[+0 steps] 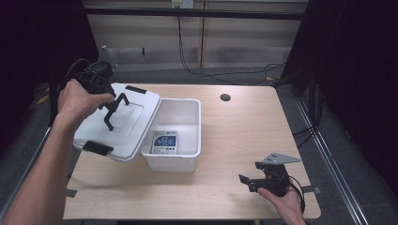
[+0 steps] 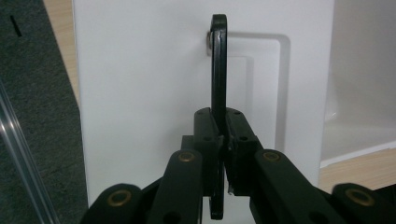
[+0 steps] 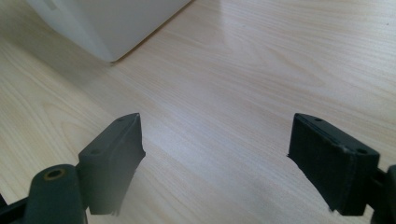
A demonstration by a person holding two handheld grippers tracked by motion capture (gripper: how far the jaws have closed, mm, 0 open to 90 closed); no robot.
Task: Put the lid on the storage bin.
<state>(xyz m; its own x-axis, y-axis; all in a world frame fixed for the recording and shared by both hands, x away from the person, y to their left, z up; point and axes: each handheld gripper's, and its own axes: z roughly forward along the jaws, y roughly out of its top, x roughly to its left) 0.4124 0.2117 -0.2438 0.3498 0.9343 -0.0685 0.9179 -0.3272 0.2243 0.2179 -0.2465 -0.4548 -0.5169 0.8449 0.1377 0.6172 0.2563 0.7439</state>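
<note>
Lid (image 1: pixel 133 112) was off the white bin (image 1: pixel 190 136) near the desk's left edge, tilted, left gripper (image 1: pixel 112 110) clamped on its black handle (image 2: pixel 218 70); right gripper (image 1: pixel 253 182) idle, jaws wide, empty; setting it down remained.

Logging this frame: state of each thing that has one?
lid: off the bin, lifted and tilted, hanging from its handle
handle: upright, clamped
bin: open, a printed packet inside
left gripper: shut on handle
right gripper: open, holding nothing, low over the table
</note>
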